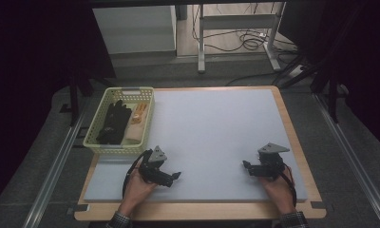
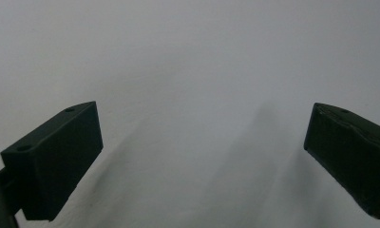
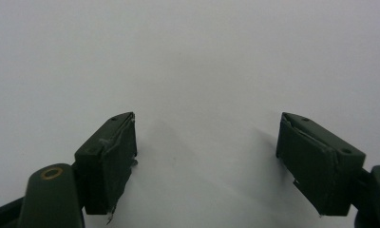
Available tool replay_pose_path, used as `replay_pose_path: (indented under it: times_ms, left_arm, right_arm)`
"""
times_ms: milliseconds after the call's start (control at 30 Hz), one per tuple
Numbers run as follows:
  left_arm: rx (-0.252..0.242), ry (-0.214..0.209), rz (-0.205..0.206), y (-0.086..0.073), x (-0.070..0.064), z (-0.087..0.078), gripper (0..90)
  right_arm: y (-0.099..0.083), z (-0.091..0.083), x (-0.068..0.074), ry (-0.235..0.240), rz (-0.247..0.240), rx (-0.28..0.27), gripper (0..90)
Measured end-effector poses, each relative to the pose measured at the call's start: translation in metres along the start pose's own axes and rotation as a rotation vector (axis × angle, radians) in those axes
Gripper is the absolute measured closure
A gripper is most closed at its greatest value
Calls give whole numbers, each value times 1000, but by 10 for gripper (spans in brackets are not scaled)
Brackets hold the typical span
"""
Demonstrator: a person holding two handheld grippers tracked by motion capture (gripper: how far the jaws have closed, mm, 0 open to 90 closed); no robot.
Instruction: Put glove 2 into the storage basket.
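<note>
A pale green basket [image 1: 96, 142] stands at the table's left edge. Inside it lie a black glove [image 1: 113, 122] and a tan and orange glove [image 1: 137, 121]. My left gripper [image 1: 175, 176] rests low over the grey mat just right of the basket's near corner, held by a hand. In the left gripper view the left gripper [image 2: 202, 142] is open, with bare mat between its jaws. My right gripper [image 1: 245, 166] sits near the mat's front right, held by the other hand. The right gripper [image 3: 206, 137] is open in its own view, nothing between its jaws.
The grey mat [image 1: 212, 128] covers a wooden table [image 1: 292, 137]. Metal rails run along both sides of the table. Beyond the far edge stand a metal frame [image 1: 235, 33] and loose cables [image 1: 247, 40] on the floor.
</note>
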State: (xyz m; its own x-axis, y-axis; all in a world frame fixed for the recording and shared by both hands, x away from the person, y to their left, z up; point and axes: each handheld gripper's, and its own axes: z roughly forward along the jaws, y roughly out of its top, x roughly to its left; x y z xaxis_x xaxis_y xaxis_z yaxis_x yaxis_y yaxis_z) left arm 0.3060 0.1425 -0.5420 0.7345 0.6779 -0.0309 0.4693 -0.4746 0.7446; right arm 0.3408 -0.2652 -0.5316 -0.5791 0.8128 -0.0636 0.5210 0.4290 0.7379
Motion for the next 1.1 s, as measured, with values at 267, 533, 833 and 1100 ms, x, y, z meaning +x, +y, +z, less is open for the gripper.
replay_pose_path:
  times_ms: [267,533,833,1100]
  left_arm:
    - [39,8,8,-2,-1,6,0]
    - [62,23,28,-1,-3,9,0]
    - [76,-3,-2,-1,0,10,0]
    - [80,0,1,-1,0,11,0]
  right_arm:
    - [0,0,0,0,0,0,208]
    - [0,0,0,0,0,0,208]
    - [0,0,0,0,0,0,208]
    - [0,0,0,1,1,0,208]
